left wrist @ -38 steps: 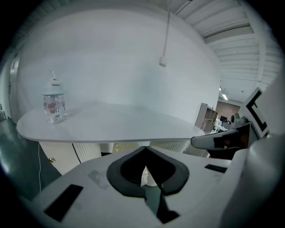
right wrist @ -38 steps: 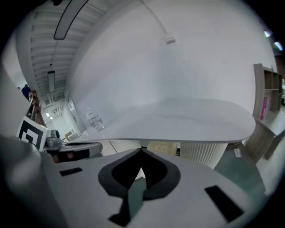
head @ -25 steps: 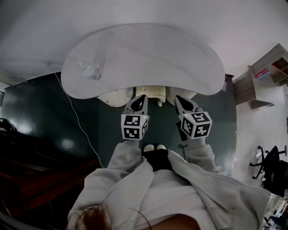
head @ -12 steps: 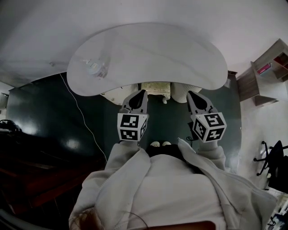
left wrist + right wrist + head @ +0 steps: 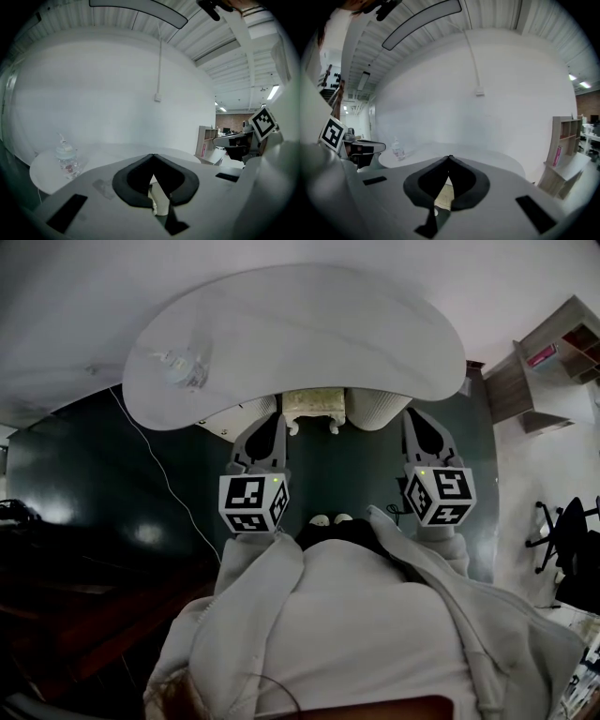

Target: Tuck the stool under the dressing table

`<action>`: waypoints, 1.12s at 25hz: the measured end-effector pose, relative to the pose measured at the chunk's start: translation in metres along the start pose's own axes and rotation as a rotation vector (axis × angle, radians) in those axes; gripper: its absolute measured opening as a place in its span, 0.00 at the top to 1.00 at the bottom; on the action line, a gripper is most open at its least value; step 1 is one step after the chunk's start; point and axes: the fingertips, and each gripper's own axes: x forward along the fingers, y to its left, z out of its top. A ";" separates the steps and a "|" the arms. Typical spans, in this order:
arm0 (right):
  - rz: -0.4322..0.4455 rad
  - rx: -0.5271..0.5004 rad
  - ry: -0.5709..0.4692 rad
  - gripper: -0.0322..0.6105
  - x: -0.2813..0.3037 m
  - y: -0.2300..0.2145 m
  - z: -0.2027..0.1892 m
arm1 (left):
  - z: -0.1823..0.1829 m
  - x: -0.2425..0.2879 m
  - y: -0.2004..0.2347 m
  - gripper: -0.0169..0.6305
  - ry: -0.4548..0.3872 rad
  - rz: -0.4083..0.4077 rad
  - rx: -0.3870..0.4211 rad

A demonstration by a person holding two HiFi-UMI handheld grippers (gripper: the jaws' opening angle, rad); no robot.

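Left gripper [image 5: 266, 421]: black curved pads pressed together, nothing pinched. Right gripper [image 5: 420, 418]: same, pads meet tip to tip, empty. Both grey-bodied, flanking stool in head view. Stool [image 5: 312, 406]: cream padded seat, carved pale legs, mostly under front edge of dressing table [image 5: 309, 334]. Table top white, smooth, kidney-shaped. Clear bottle [image 5: 183, 367] on its left end. Floor [image 5: 84, 465] dark green, glossy; thin white cable [image 5: 169, 486] trails across.

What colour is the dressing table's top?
The dressing table top is plain white, clearest in the head view.
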 end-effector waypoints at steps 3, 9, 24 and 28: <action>-0.019 0.026 0.005 0.87 -0.001 -0.007 -0.003 | -0.002 -0.001 0.001 0.95 0.001 -0.004 -0.003; 0.001 0.042 0.009 0.87 -0.001 0.002 -0.006 | -0.007 -0.003 -0.009 0.95 0.016 -0.020 0.006; 0.026 0.056 0.021 0.87 -0.010 0.023 -0.019 | -0.014 -0.011 -0.025 0.95 0.023 -0.008 0.018; 0.033 0.050 0.021 0.87 -0.014 0.026 -0.020 | -0.021 -0.016 -0.027 0.95 0.038 0.000 0.007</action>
